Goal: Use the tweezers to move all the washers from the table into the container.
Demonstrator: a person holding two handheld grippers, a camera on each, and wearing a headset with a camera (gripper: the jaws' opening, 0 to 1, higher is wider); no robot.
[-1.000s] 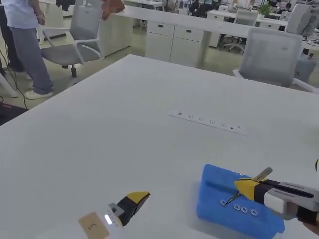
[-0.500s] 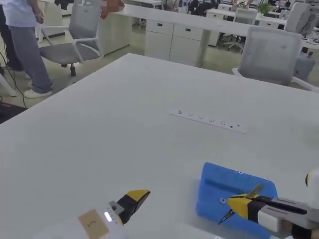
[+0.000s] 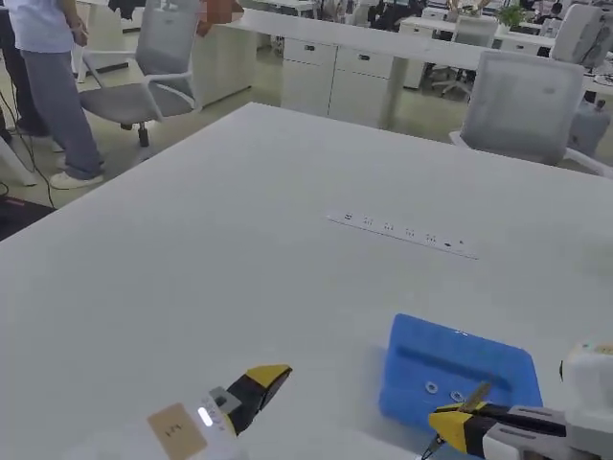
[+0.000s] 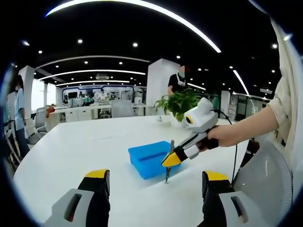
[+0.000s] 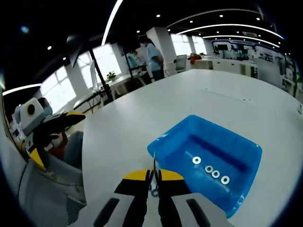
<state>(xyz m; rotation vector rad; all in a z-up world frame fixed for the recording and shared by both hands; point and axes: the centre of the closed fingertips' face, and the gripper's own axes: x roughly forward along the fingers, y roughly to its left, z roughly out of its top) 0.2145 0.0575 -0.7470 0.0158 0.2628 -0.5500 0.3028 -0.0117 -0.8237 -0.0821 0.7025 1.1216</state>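
Table (image 3: 192, 268), broad, white and smooth, carries the blue container (image 5: 180, 142), a shallow open tray with low walls, towards the person's right. Left gripper (image 4: 156, 175) hovers off to the side with its 2 jaws well apart and nothing between them. Right gripper (image 5: 154, 176) has its 2 jaws pressed together on the tweezers (image 4: 167, 173), clamped partway along so that the tips point down out of the jaws. In the left gripper view those tips reach the table, or nearly so, just beside the container's near wall and outside it. 4 washers (image 5: 208, 169) lie flat in a slanting row on the container floor, close to one another. In the right gripper view they sit ahead of that gripper and to the right of the tweezers, apart from the tips. Whether any washer is left on the table I cannot tell. A small ring low between the jaws in the right gripper view could be a washer or a part of the tweezers. Washers like these are probably light, thin, hard and slick, and they lie flush. A hard pinch would likely make one skate off or flip away. The surest hold seems to be 1 tip through the hole and 1 on the outer edge, squeezed gently.
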